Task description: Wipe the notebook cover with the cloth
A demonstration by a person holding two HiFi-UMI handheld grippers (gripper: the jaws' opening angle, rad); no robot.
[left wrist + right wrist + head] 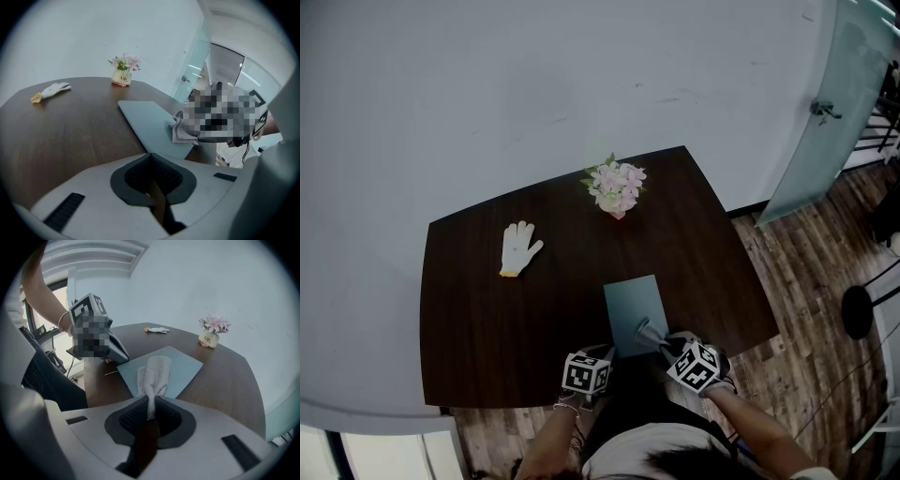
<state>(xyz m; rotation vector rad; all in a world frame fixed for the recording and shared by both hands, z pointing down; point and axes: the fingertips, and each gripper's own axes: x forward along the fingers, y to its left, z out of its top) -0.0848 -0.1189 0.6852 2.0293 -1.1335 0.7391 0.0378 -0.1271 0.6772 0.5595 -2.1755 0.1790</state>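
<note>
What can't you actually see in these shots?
Cloth: its pinched end, right gripper view, buried inside the right gripper.
Right gripper's body: left gripper view, under a mosaic patch.
Flower pot lettering: head view, too small.
Glass door: head view, cut by the top edge.

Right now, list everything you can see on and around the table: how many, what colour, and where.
table: one, dark brown wood, fills the middle of the head view
notebook: one, blue-grey cover, flat at the table's near edge
cloth: one, pale grey, draped on the notebook's near end
glove: one, white with a yellow cuff, lying left of the notebook, farther back
flower pot: one, pink flowers, at the table's far edge
glass door: one, frosted, to the right of the table
floor: wood planks, brown, right of the table
left gripper: one, grey, jaws together, at the notebook's near left corner
right gripper: one, grey, jaws closed on the cloth
</note>
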